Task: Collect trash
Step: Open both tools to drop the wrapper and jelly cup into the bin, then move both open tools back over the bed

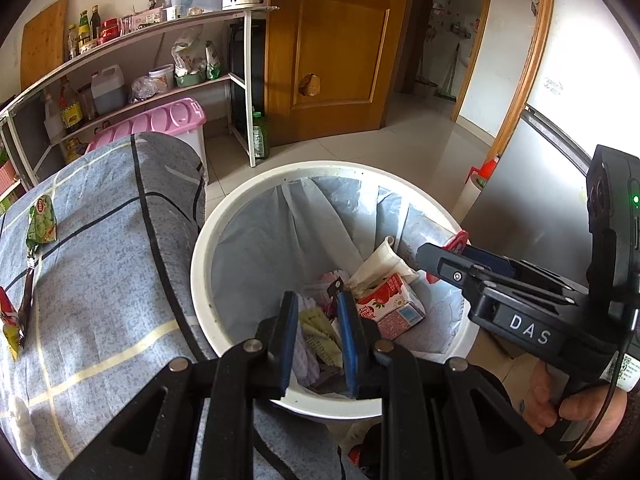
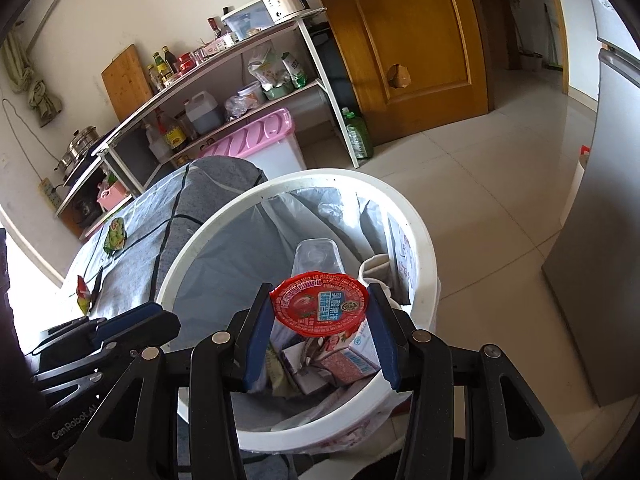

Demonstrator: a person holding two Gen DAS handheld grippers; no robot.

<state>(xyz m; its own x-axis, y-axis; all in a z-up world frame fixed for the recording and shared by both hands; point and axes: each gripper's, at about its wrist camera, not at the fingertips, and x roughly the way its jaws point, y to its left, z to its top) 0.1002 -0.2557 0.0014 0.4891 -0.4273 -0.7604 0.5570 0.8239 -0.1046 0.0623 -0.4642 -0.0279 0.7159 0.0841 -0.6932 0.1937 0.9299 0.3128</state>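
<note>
The right gripper (image 2: 320, 312) holds a red-lidded jelly cup (image 2: 319, 304) over the lined white bin (image 2: 416, 240), which already contains a milk carton (image 1: 390, 306) and wrappers. The left gripper (image 1: 318, 340) hangs narrowly parted and seemingly empty above the bin. Left on the desk (image 1: 100, 260): one green packet (image 1: 41, 220) and perhaps two more wrappers (image 1: 12, 320).

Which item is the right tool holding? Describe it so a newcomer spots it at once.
Find the white round bin with the grey liner beside the cloth-covered table. Above its opening, the right tool grips a clear plastic jelly cup by its rim. Its round red foil lid with a strawberry picture and a blue label sets it apart from the boxy pink-and-white carton lying in the bin below.
</note>
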